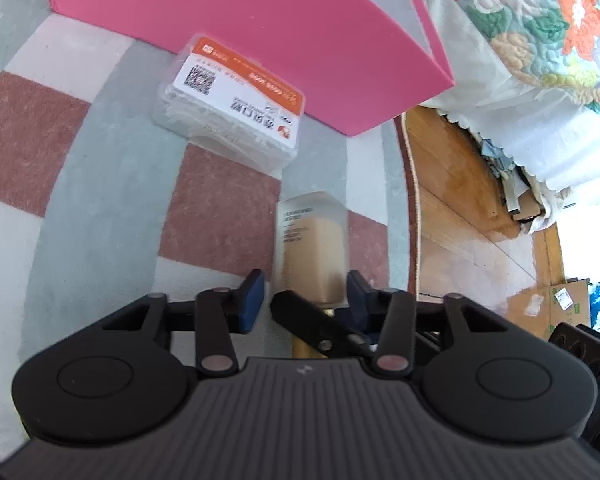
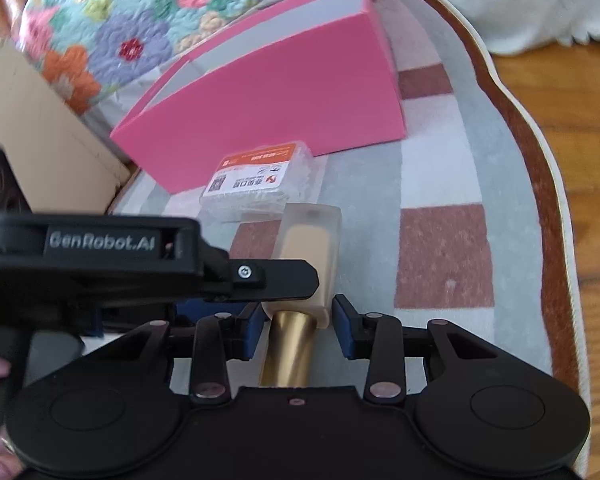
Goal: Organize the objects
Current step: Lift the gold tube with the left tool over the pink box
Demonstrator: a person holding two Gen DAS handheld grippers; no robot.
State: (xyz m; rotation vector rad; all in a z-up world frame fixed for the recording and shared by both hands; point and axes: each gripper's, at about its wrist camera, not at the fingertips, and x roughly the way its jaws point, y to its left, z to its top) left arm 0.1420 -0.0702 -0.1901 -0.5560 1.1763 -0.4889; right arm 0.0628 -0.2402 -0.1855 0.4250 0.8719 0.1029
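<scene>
our right gripper (image 2: 298,324) is clenched on the bottle (image 1: 310,240) where its shoulder meets the gold cap (image 2: 290,344), with the frosted body pointing away from us. our left gripper (image 1: 306,296) comes in from the side with the body between its pads; one pad lies against it, but we cannot tell whether the other presses. before either hand lets go, we should make sure the other has a firm hold, and keep the crossed fingers from jamming. the bottle sits over the checked rug (image 1: 80,200), towards its edge by the wooden floor (image 1: 460,184). beyond it a clear case with an orange label (image 1: 236,96) lies right against the pink box (image 1: 260,40) at the rug's far edge, below the floral quilt (image 1: 540,20). if the box is the goal, the case lies in the straight path, so we'd lift over it.
</scene>
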